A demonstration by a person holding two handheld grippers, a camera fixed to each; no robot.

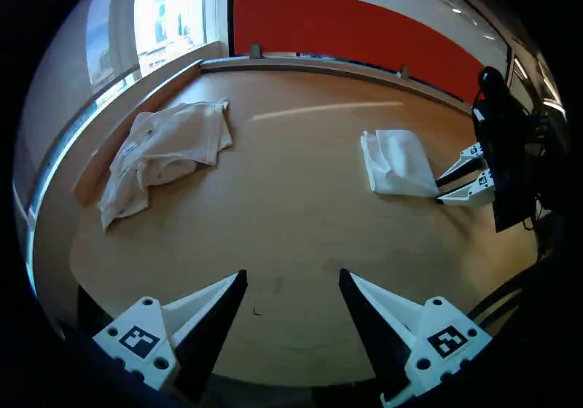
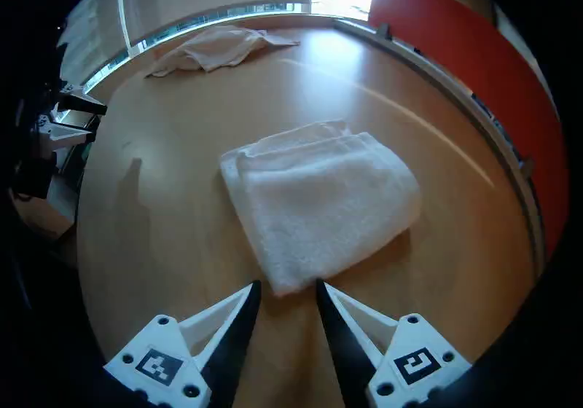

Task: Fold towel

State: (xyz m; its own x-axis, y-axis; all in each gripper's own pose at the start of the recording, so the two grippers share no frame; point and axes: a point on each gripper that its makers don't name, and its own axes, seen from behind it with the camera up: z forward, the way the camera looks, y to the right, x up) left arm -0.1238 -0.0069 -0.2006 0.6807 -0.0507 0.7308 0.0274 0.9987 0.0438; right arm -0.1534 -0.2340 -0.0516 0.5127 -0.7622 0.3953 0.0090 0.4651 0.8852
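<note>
A folded white towel [image 2: 321, 197] lies on a wooden desk [image 1: 291, 211], well apart from a crumpled cloth [image 1: 164, 153] near its edge.

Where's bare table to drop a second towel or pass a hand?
Widest bare patch: the table's middle, between the crumpled cloth by the window and the folded towel, down to the left claw. A bare strip also runs between the folded towel and the red panel. Crowded: the folded towel's near corner, at the right claw.
</note>
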